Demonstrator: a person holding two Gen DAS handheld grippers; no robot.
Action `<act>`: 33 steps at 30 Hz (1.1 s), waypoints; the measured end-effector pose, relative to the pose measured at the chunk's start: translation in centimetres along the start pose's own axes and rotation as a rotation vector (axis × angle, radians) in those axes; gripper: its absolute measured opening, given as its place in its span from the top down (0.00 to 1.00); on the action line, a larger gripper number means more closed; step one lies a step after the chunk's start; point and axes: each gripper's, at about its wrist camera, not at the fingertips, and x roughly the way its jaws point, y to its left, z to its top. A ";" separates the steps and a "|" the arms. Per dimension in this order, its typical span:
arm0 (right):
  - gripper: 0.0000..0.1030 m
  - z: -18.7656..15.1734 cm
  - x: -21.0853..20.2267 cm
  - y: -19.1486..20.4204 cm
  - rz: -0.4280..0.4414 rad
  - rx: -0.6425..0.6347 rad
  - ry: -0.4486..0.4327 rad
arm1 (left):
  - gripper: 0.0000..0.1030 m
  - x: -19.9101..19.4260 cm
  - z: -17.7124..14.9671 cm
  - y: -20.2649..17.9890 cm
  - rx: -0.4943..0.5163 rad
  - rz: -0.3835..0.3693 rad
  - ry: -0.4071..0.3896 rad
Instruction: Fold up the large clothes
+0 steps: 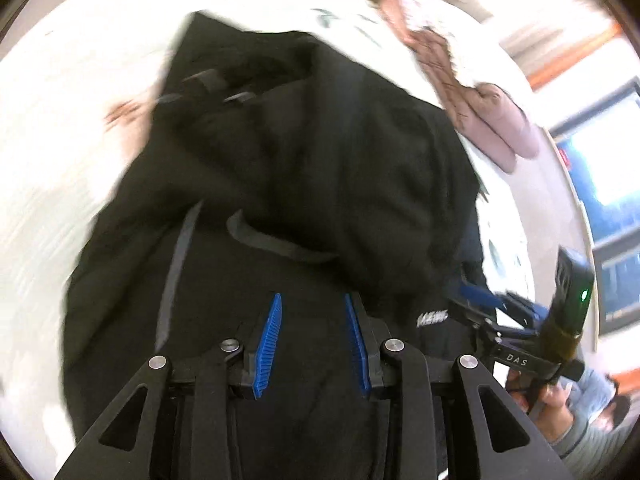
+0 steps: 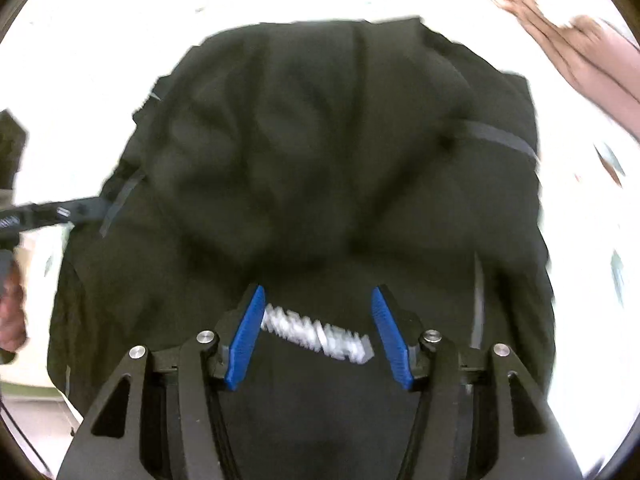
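Left gripper (image 1: pixel 314 344): my blue fingers (image 1: pixel 267 350) stand apart, nothing pinched between them, only black cloth showing in the gap beneath. Right gripper (image 2: pixel 318 334): fingers (image 2: pixel 245 344) apart and wider, likewise empty; a white printed logo (image 2: pixel 318 334) on the cloth shows between them, though I cannot tell whether the tips touch the fabric.

The black garment (image 1: pixel 320 152) lies bunched on the bed (image 1: pixel 60 128), directly under both grippers, its upper layer lying over the lower one, with grey straps or drawcords (image 1: pixel 176 272) trailing across it. In the left view my right gripper (image 1: pixel 500 312) sits just beside the garment's right edge.

Judgement: the step in hand is a pause between grasps, with both grippers free over a partial fold. The pile is still lumpy and uneven, so the fold is not finished.

Next move calls for each gripper to find a clean edge or corner, pinch a single layer only, and keep clear of the loose cords.

Further off, a pink quilted garment (image 1: pixel 492 120) lies near the bed's far edge, apart from the black one.
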 end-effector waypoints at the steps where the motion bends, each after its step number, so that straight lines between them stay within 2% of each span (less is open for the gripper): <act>1: 0.41 -0.8 0.3 -0.5 0.005 0.033 0.022 | 0.68 -0.6 -0.7 1.0 -0.024 0.012 0.003; 6: 0.41 -5.9 -0.9 -0.7 -0.006 0.177 0.070 | 0.68 -5.0 -5.2 6.0 -0.117 0.056 -0.010; 9: 0.39 -8.6 -2.2 -1.0 -0.043 0.258 0.082 | 0.68 -6.7 -7.1 7.8 -0.137 0.107 0.002; 12: 0.38 -10.7 -3.7 -2.0 -0.066 0.329 0.092 | 0.68 -9.0 -9.4 11.4 -0.198 0.174 0.033; 14: 0.38 -12.3 -5.3 -2.8 -0.114 0.342 0.078 | 0.68 -9.7 -10.1 13.2 -0.238 0.182 0.044; 16: 0.38 -13.0 -6.2 -3.5 -0.151 0.353 0.072 | 0.67 -9.8 -11.3 14.8 -0.280 0.164 0.069; 18: 0.38 -14.4 -6.7 -4.7 -0.173 0.389 0.085 | 0.65 -9.0 -12.3 16.5 -0.322 0.116 0.136; 20: 0.38 -15.5 -6.8 -5.6 -0.184 0.424 0.098 | 0.65 -8.3 -13.2 17.5 -0.343 0.065 0.168; 25: 0.38 -17.8 -6.8 -6.9 -0.184 0.515 0.113 | 0.60 -6.5 -15.3 18.6 -0.368 0.005 0.240; 28: 0.38 -19.8 -7.9 -8.6 -0.183 0.545 0.109 | 0.58 -6.2 -15.9 18.9 -0.375 -0.035 0.221; 31: 0.38 -20.5 -8.1 -9.1 -0.170 0.588 0.108 | 0.59 -6.6 -16.1 18.5 -0.348 -0.049 0.199; 32: 0.39 -20.8 -8.2 -9.5 -0.168 0.592 0.107 | 0.64 -6.7 -16.2 18.0 -0.327 -0.059 0.189; 33: 0.39 -21.0 -8.4 -9.6 -0.171 0.593 0.105 | 0.76 -6.8 -16.2 17.3 -0.302 -0.076 0.186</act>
